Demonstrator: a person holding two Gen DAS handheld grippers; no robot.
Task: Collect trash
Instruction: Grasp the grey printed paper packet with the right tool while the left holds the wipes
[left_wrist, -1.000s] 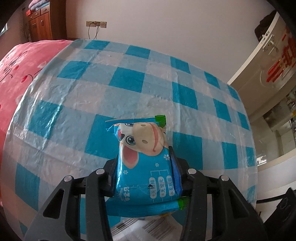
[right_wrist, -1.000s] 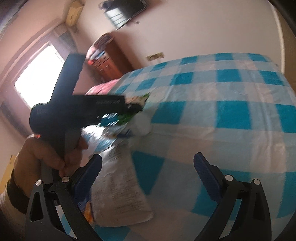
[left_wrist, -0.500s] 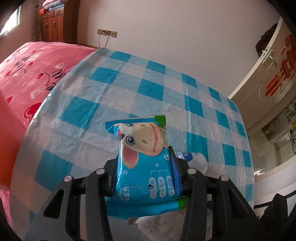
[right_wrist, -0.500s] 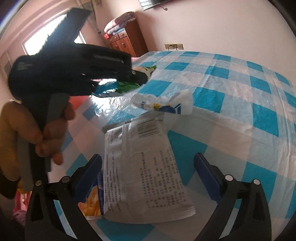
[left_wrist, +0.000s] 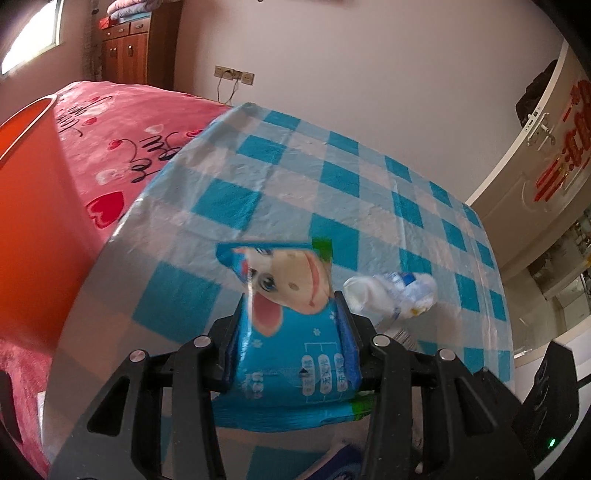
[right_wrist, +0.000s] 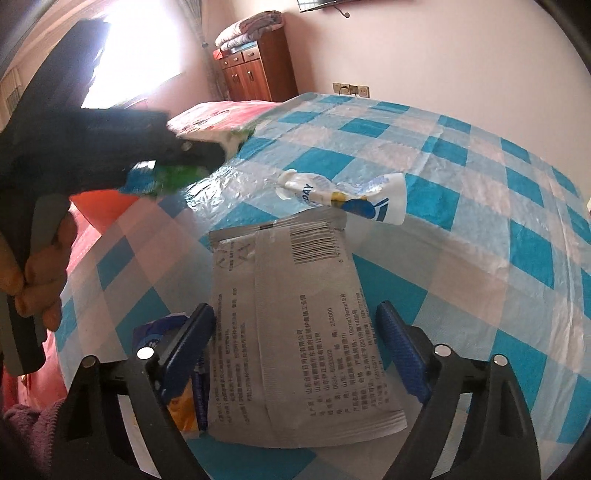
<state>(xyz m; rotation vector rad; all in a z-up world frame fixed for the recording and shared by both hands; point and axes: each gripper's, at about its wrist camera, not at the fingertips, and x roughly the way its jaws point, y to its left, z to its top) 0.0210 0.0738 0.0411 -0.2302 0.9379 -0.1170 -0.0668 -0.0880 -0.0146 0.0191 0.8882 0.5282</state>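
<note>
Left gripper, wrapper clamped, now leftward.

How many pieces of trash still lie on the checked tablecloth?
3: a grey printed packet, a crumpled white plastic wrapper behind it, and a blue-orange wrapper, partly hidden, left of it.

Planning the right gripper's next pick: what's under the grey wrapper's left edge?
A blue and orange packet pokes out beneath the grey wrapper; how far it runs underneath is hidden.
</note>
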